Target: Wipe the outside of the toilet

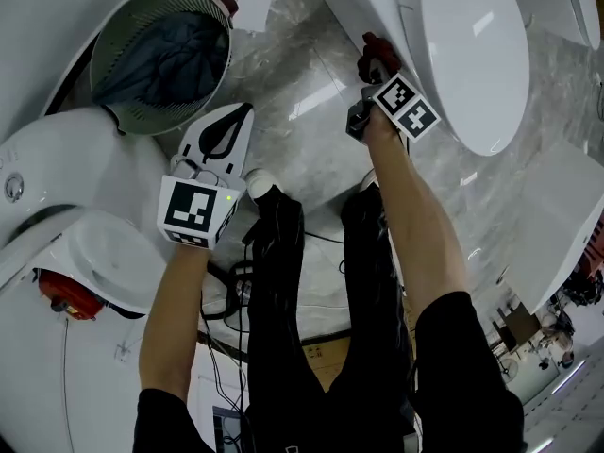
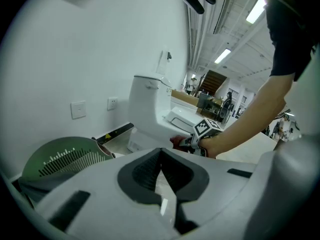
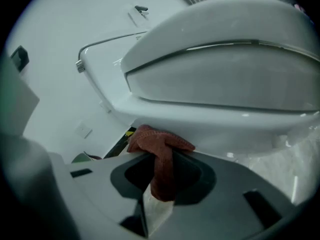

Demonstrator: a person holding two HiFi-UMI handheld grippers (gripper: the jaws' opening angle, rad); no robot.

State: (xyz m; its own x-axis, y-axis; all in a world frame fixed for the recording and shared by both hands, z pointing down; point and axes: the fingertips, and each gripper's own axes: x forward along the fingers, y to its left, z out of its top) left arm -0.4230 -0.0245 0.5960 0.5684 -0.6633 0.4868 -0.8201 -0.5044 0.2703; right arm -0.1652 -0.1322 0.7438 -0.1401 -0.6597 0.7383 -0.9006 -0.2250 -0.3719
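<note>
- Red cloth (image 3: 159,156) is bunched against the outer wall of the white toilet (image 3: 215,79), just under the closed seat and lid. In the head view the cloth (image 1: 376,50) touches the side of the toilet (image 1: 472,55) bowl.
- Right gripper (image 3: 160,176): its jaws are clamped on the cloth, which hangs down between them and spills over their tips onto the porcelain. In the head view the right gripper (image 1: 373,64) is held out on a bare arm, with its marker cube facing up.
- Left gripper (image 2: 160,154): its jaws are closed tip to tip with nothing between them. In the head view the left gripper (image 1: 241,116) is over the grey marble floor (image 1: 283,74), well apart from the toilet.
- Green basket (image 1: 160,55) stands on the floor ahead of the left gripper and holds a blue-grey bundle. The basket (image 2: 60,159) also shows low in the left gripper view, under two wall sockets (image 2: 78,109).
- Black trousers (image 1: 368,281) of the person fill the lower middle of the head view.
</note>
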